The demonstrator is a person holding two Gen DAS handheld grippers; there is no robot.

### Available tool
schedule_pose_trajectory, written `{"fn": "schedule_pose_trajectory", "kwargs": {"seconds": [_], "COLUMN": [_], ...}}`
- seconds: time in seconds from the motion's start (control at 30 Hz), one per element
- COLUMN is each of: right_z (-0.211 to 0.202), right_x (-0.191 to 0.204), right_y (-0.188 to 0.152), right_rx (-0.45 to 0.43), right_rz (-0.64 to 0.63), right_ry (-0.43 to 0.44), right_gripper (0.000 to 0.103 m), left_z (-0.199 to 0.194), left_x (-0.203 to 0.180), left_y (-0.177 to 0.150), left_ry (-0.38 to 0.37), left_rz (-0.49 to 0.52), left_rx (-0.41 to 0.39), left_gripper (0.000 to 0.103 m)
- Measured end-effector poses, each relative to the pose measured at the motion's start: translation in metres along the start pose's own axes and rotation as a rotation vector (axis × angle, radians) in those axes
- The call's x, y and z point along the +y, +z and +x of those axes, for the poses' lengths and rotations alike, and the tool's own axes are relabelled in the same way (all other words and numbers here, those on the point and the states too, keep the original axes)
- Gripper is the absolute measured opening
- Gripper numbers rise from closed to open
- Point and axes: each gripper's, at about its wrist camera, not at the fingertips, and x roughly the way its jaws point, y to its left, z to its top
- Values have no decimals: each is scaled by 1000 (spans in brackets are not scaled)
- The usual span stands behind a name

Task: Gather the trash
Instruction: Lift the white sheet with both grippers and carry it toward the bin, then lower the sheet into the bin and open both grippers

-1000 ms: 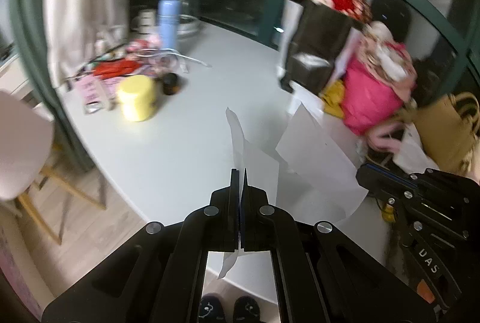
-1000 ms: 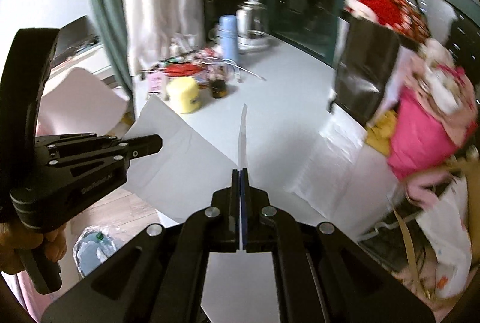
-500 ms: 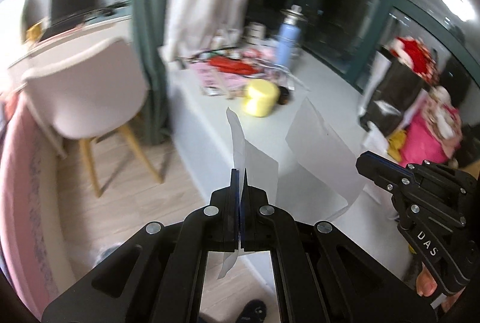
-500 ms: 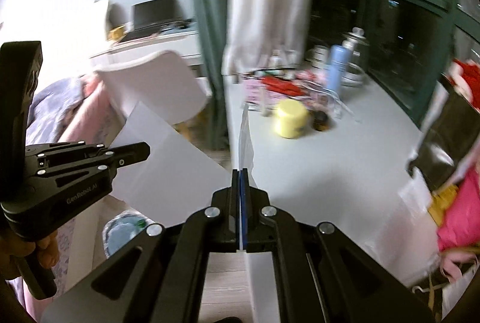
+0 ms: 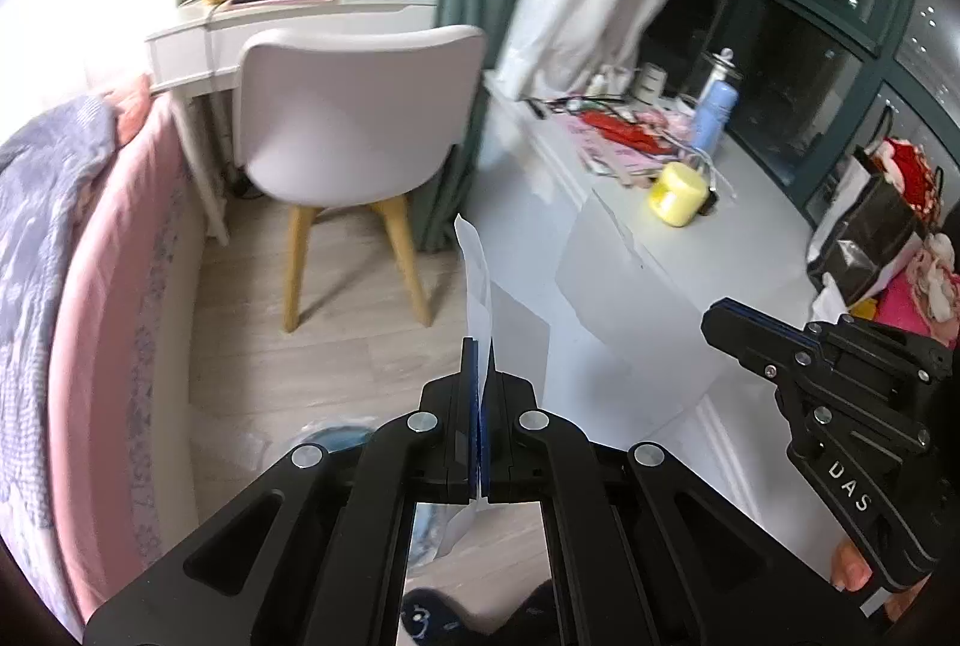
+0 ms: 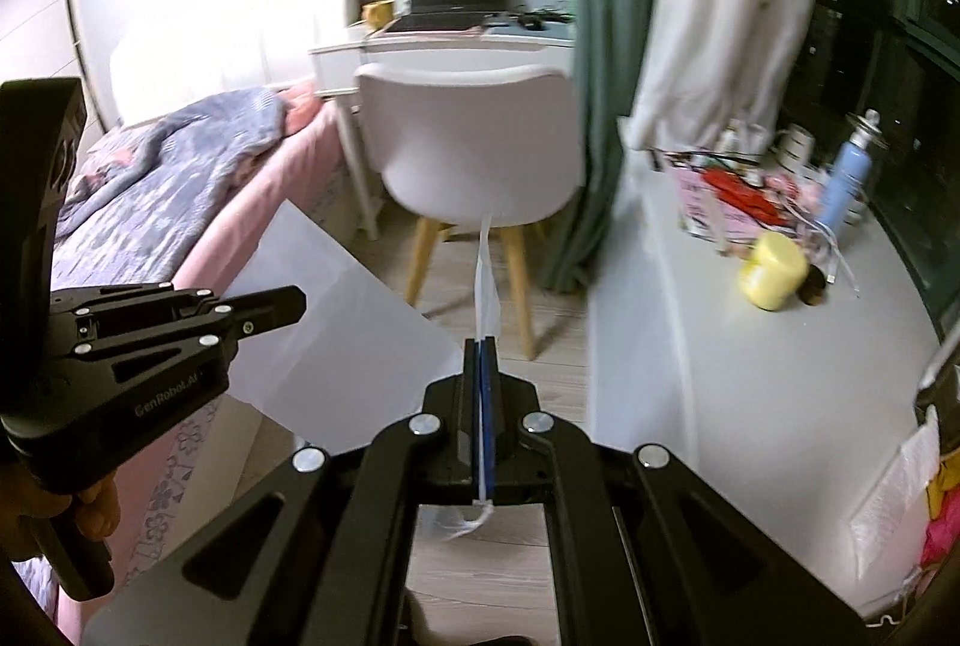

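My left gripper (image 5: 480, 346) is shut on a white sheet of paper (image 5: 477, 274), seen edge-on in the left wrist view; in the right wrist view the same sheet (image 6: 336, 346) hangs flat from it (image 6: 297, 301). My right gripper (image 6: 482, 343) is shut on a second white sheet (image 6: 486, 280), which shows flat (image 5: 630, 322) in the left wrist view, held by the gripper (image 5: 714, 328). Both sheets are held in the air over the wood floor. A trash bin with a bluish bag (image 5: 336, 436) lies low, just behind the left gripper's fingers.
A white chair (image 5: 354, 117) stands ahead by a white desk (image 5: 288, 21) with a laptop. A pink bed (image 5: 90, 286) runs along the left. The white window ledge (image 5: 708, 256) on the right carries a yellow jar (image 5: 678, 193), a blue bottle (image 5: 711, 111), clutter and bags.
Both grippers have swung left, away from the window ledge toward the chair, bed and floor, each still holding its sheet. The bin has come into view below the left gripper.
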Motion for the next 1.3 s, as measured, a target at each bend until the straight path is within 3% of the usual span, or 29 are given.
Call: {"fn": "schedule_pose_trajectory", "kwargs": {"seconds": [0.33,0.63,0.97,1.3], "right_z": [32,61,109,164], "right_x": [67,93,102,113], "right_y": [-11,-27,-48,-84], "right_rx": [68,130,192,258], "right_rz": [-36,-118,-188,-235], "right_ry": [77,146,188,252], "right_gripper": [3,3,3,3], "left_z": [-19,-12,21,90], "left_x": [70,96,120,152], "left_y": [-41,-76,-111,-157], "left_ry": [65,111,145,163], "left_rz": [-73,-165,-235,-301], "left_rx": [33,75,129,196], "left_gripper": [0,0,0,0]}}
